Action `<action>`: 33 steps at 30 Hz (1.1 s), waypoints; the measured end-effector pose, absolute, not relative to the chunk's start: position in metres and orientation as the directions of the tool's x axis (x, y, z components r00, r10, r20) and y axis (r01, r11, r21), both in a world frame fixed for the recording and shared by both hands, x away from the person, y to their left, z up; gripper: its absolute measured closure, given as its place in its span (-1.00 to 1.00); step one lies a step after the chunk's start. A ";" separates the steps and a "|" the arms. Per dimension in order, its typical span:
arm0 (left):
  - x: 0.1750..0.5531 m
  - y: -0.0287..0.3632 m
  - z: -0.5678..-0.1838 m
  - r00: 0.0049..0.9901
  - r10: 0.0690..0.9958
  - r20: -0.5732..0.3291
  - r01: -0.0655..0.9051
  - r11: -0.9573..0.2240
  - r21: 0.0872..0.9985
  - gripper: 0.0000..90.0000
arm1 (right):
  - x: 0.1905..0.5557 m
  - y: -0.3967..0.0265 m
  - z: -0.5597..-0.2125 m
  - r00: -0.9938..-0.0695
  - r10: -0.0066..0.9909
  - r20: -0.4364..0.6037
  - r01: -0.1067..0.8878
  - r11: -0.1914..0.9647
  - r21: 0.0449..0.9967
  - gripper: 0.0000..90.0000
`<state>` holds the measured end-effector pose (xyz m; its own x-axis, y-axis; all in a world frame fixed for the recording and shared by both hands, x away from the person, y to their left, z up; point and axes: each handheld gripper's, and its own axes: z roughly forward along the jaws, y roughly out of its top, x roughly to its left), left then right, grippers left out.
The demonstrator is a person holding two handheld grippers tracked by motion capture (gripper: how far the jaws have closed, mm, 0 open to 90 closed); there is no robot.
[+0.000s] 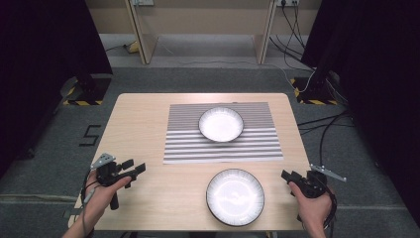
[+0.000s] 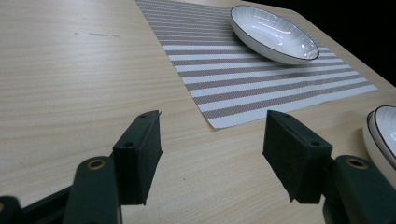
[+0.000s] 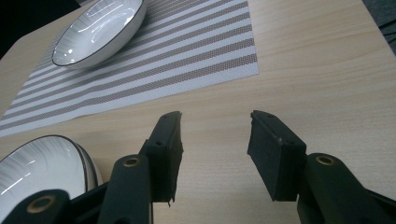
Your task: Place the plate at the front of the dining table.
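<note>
A white ribbed bowl [image 1: 221,124] with a dark rim sits on a grey-and-white striped placemat [image 1: 223,148] at the table's middle. A second, larger white plate [image 1: 235,197] lies on the bare wood near the front edge. My left gripper [image 1: 133,170] hovers open over the front left of the table, nothing between its jaws. My right gripper [image 1: 289,176] is open at the front right, just right of the near plate. The left gripper view has the bowl [image 2: 273,33], the placemat [image 2: 261,79] and the near plate [image 2: 382,135]. In the right gripper view lie the bowl [image 3: 100,30], the placemat [image 3: 154,70] and the near plate [image 3: 42,170].
The wooden table [image 1: 143,129] stands on grey carpet. Dark curtains flank both sides, with black stands and yellow-striped bases at the far corners. Cables [image 1: 322,124] run along the floor on the right. A wooden desk frame stands behind.
</note>
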<state>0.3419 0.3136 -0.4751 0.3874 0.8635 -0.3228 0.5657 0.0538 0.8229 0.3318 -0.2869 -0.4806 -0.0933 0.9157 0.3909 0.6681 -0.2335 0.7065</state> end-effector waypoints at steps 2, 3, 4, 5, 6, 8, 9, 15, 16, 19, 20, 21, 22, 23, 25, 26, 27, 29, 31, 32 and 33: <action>0.341 0.316 -0.476 0.384 0.866 -0.321 0.564 0.055 0.824 -0.19 | 0.331 -0.288 -0.481 -0.089 0.914 0.396 0.668 -0.240 0.704 0.20; 0.340 0.317 -0.476 0.382 0.866 -0.322 0.564 0.057 0.824 -0.19 | 0.330 -0.288 -0.481 -0.090 0.915 0.393 0.666 -0.238 0.707 0.20; 0.339 0.318 -0.476 0.379 0.867 -0.324 0.565 0.061 0.823 -0.19 | 0.329 -0.289 -0.481 -0.087 0.917 0.390 0.667 -0.237 0.707 0.20; 0.338 0.319 -0.477 0.377 0.868 -0.323 0.563 0.062 0.824 -0.19 | 0.329 -0.290 -0.481 -0.087 0.916 0.392 0.667 -0.239 0.706 0.20; 0.338 0.320 -0.477 0.375 0.870 -0.320 0.562 0.061 0.825 -0.19 | 0.328 -0.290 -0.481 -0.084 0.916 0.391 0.666 -0.240 0.706 0.20; 0.337 0.322 -0.478 0.370 0.872 -0.320 0.563 0.064 0.824 -0.19 | 0.327 -0.292 -0.482 -0.084 0.919 0.386 0.664 -0.238 0.709 0.20; 0.337 0.323 -0.479 0.366 0.874 -0.318 0.563 0.064 0.824 -0.19 | 0.326 -0.293 -0.482 -0.079 0.918 0.388 0.665 -0.242 0.706 0.20; 0.334 0.330 -0.485 0.353 0.879 -0.320 0.568 0.070 0.820 -0.19 | 0.322 -0.298 -0.486 -0.066 0.920 0.386 0.663 -0.249 0.706 0.20; 0.333 0.331 -0.486 0.349 0.880 -0.322 0.569 0.075 0.819 -0.19 | 0.321 -0.299 -0.487 -0.062 0.919 0.388 0.663 -0.253 0.705 0.20; 0.332 0.334 -0.488 0.341 0.882 -0.324 0.570 0.080 0.818 -0.19 | 0.319 -0.301 -0.489 -0.057 0.919 0.391 0.664 -0.258 0.702 0.20; 0.332 0.334 -0.488 0.341 0.882 -0.324 0.570 0.080 0.818 -0.19 | 0.319 -0.301 -0.489 -0.054 0.919 0.391 0.663 -0.260 0.702 0.20; 0.331 0.336 -0.489 0.336 0.884 -0.326 0.570 0.084 0.817 -0.19 | 0.319 -0.302 -0.490 -0.059 0.921 0.385 0.661 -0.253 0.706 0.20; 0.331 0.337 -0.489 0.333 0.886 -0.323 0.571 0.083 0.817 -0.19 | 0.318 -0.302 -0.490 -0.052 0.918 0.393 0.664 -0.262 0.701 0.20; 0.330 0.339 -0.490 0.332 0.886 -0.324 0.571 0.085 0.817 -0.19 | 0.318 -0.302 -0.490 -0.052 0.919 0.391 0.662 -0.261 0.702 0.20; 0.330 0.340 -0.490 0.329 0.887 -0.324 0.571 0.086 0.816 -0.19 | 0.317 -0.303 -0.491 -0.054 0.919 0.391 0.661 -0.260 0.704 0.20; 0.330 0.340 -0.491 0.325 0.889 -0.323 0.571 0.088 0.816 -0.19 | 0.317 -0.304 -0.491 -0.052 0.918 0.393 0.661 -0.263 0.702 0.20; 0.329 0.342 -0.491 0.325 0.888 -0.325 0.571 0.089 0.816 -0.19 | 0.316 -0.304 -0.492 -0.050 0.920 0.389 0.661 -0.262 0.704 0.20; 0.329 0.344 -0.493 0.319 0.890 -0.326 0.572 0.093 0.815 -0.19 | 0.315 -0.305 -0.493 -0.046 0.920 0.390 0.662 -0.264 0.702 0.20; 0.328 0.346 -0.494 0.313 0.892 -0.326 0.574 0.096 0.813 -0.19 | 0.314 -0.306 -0.494 -0.046 0.920 0.389 0.659 -0.265 0.704 0.20; 0.328 0.347 -0.495 0.310 0.893 -0.327 0.575 0.098 0.812 -0.19 | 0.314 -0.306 -0.494 -0.046 0.920 0.389 0.659 -0.265 0.704 0.20; 0.327 0.349 -0.496 0.303 0.894 -0.329 0.573 0.105 0.813 -0.19 | 0.313 -0.307 -0.494 -0.043 0.919 0.391 0.659 -0.268 0.703 0.20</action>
<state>0.3269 0.3492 -0.4965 0.3031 0.8943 -0.3293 0.5734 0.1048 0.8125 0.3133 -0.3073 -0.4939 -0.0430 0.9195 0.3908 0.6591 -0.2679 0.7028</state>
